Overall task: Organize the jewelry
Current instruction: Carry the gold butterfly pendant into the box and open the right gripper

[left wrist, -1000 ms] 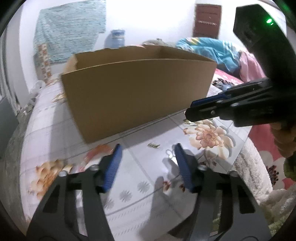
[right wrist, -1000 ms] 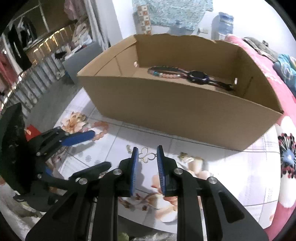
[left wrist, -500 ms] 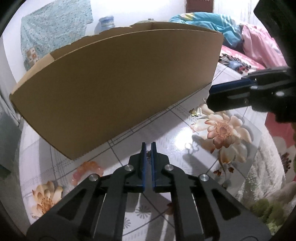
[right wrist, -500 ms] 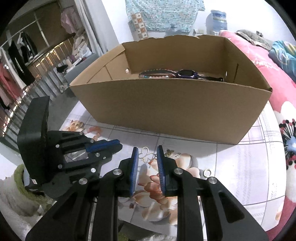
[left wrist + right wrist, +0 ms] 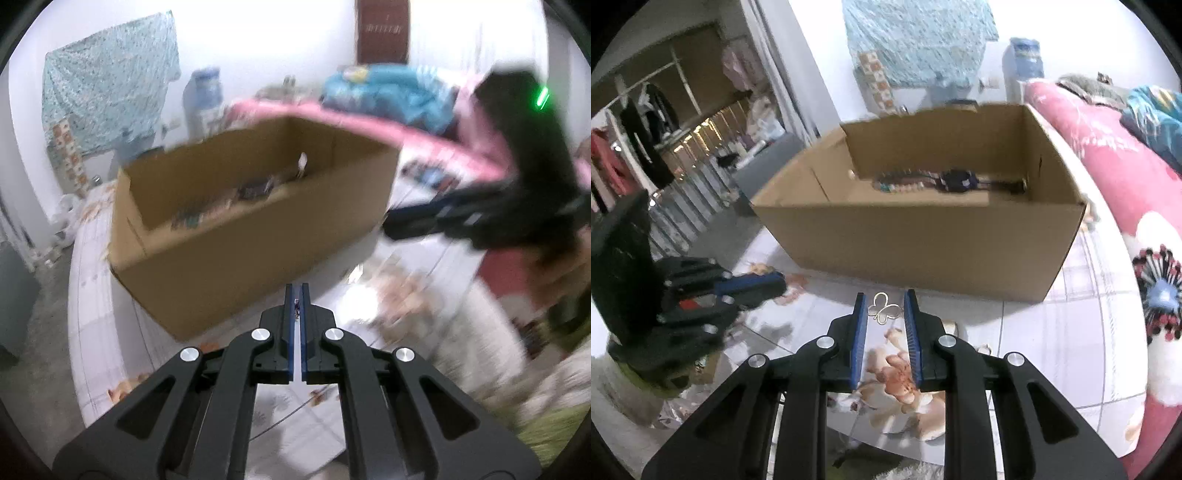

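Cardboard box [image 5: 923,254]: open-topped, standing toward the far edge of the floral-tiled worktop [image 5: 1071,325]. Inside, along its far wall: a beaded bracelet [image 5: 905,182] and a dark wristwatch [image 5: 958,180], touching end to end.

Right gripper [image 5: 885,308]: above the worktop near its front edge, just before the box's near wall; fingers pinching a gold butterfly-shaped wire ornament [image 5: 884,312] by its sides.

Left gripper [image 5: 297,295]: raised before the box, fingers pressed nearly together on a tiny item [image 5: 296,305], too small and blurred to identify.

Pink bead bracelet [image 5: 792,290]: on the worktop by the box's left front corner, partly hidden by the left gripper.
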The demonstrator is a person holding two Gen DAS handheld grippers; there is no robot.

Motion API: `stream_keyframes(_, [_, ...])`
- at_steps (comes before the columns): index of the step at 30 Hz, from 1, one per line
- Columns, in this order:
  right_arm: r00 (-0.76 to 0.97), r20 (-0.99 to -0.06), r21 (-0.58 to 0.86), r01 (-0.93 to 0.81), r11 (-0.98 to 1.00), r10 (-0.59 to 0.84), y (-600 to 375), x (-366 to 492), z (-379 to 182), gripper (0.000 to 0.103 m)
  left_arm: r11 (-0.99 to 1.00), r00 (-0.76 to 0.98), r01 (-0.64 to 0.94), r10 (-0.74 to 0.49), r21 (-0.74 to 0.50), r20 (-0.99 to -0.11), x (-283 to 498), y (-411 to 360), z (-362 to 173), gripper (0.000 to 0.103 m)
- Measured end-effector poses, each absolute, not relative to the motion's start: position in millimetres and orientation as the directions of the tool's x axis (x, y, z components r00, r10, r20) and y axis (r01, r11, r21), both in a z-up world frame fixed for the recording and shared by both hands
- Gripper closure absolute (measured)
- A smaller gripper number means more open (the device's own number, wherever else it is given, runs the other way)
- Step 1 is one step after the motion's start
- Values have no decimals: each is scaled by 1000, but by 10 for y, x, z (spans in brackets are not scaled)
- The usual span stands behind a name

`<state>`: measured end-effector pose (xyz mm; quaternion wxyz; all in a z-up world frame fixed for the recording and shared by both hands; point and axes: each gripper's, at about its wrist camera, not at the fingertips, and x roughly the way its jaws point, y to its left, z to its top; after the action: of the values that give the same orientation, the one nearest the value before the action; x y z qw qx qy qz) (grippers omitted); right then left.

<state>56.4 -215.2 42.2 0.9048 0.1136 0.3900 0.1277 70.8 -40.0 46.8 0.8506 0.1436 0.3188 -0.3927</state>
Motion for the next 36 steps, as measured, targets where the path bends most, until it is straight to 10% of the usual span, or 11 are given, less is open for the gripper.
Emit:
stream_keyframes(8, [705,-580,337,-247,908,408,-2259,674,880,83,614,456,782,-684,-112,-570,1070,-426,1094,102])
stream_keyframes(21, [579,-680,409,-209,888,450,-2541,1894,669,83,754,290,626,-459,-196,-839,2537,-1112,563,101])
stream_keyframes(26, [567,-695,405,-198,893,442,-2585,2045,589,83,773,296,605,-442,-192,-847,2660,-1168,530,72])
stream_keyframes(36, [594,-668,430,-185,884,449,-2709,1970,614,82,783,303,582,-458,-218,-835,2679,-1134,544,63])
